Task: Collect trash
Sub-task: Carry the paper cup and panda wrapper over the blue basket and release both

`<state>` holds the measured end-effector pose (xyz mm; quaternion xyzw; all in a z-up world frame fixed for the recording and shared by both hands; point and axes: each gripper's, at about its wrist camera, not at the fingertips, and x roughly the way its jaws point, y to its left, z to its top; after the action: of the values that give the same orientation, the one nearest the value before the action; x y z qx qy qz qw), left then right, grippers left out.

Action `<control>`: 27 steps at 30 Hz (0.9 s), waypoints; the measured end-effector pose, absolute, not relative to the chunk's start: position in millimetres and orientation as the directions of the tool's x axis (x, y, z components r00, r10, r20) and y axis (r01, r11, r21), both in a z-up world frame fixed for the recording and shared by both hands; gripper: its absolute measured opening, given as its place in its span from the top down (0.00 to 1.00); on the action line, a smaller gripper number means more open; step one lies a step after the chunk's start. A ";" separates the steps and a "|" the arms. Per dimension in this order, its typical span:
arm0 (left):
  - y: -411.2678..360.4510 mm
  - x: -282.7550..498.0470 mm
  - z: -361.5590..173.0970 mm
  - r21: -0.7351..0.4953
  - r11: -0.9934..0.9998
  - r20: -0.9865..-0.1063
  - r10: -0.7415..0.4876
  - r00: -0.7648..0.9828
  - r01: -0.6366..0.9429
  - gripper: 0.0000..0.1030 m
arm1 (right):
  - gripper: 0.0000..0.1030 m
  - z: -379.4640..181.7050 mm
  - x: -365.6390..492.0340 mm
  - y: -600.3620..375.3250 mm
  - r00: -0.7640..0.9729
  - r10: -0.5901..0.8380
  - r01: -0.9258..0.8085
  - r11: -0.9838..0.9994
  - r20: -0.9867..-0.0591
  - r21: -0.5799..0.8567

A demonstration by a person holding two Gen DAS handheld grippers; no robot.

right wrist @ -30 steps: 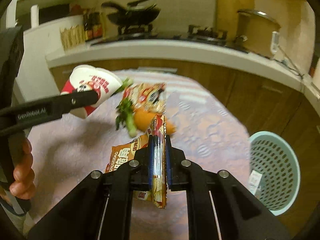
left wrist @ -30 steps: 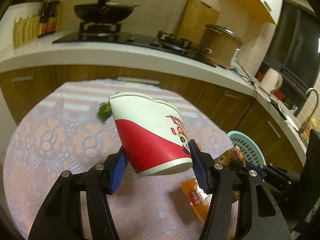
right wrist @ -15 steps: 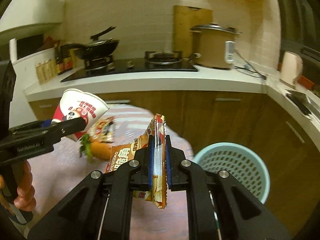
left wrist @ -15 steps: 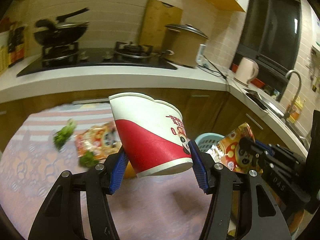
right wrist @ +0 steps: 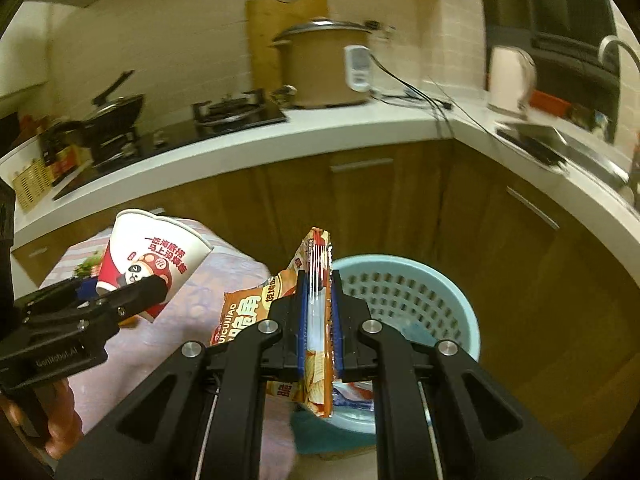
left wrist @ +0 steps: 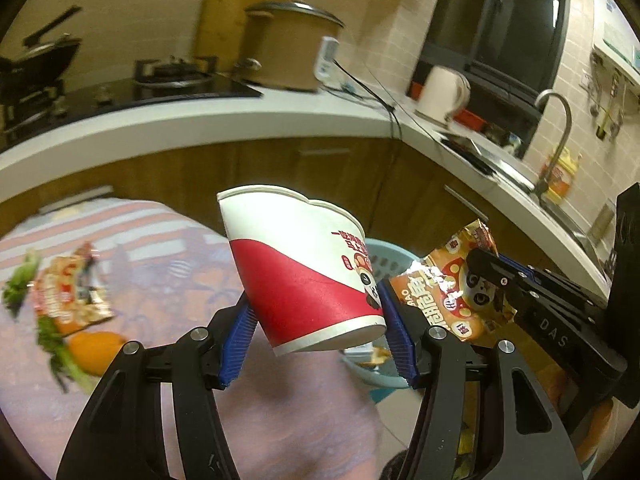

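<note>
left gripper (left wrist: 316, 340) jaws clamp paper cup (left wrist: 304, 276) | right gripper (right wrist: 318, 320) jaws clamp "uicuijiao" snack bag (right wrist: 316, 360)

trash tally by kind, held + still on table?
Cups: 1, paper cup in left gripper
Snack bags: 2, one in right gripper, one on table
Greens: 2
Orange peel: 1
Total: 6

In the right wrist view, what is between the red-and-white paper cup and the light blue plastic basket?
The orange snack bag, clamped in the right gripper, hangs between paper cup and basket.
</note>
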<state>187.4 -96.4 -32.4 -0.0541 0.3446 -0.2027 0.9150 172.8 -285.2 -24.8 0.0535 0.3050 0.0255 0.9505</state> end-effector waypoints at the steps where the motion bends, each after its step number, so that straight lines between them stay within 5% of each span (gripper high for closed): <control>1: -104.1 191.5 -36.5 -0.238 0.909 -0.616 -0.414 0.670 0.343 0.45 | 0.92 -28.6 175.1 -291.4 0.809 0.077 -0.004 0.992 -0.582 0.126; 23: -195.7 241.4 -102.4 -0.194 0.881 -0.738 -0.421 0.528 0.432 0.44 | 0.91 -120.1 221.5 -367.3 0.672 0.014 0.210 0.955 -0.740 0.209; 26: -197.6 241.7 -105.5 -0.185 0.884 -0.745 -0.411 0.526 0.429 0.32 | 0.89 -126.3 224.0 -369.7 0.654 0.010 0.225 0.952 -0.757 0.207; 27: -196.9 240.8 -105.3 -0.180 0.885 -0.744 -0.407 0.530 0.429 0.30 | 0.81 -127.6 224.7 -371.1 0.651 0.017 0.226 0.950 -0.759 0.215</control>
<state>240.8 -196.9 -105.3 0.0126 0.4218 -0.2390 0.8745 224.7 -371.1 -127.6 0.1468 0.4139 -0.0584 0.8965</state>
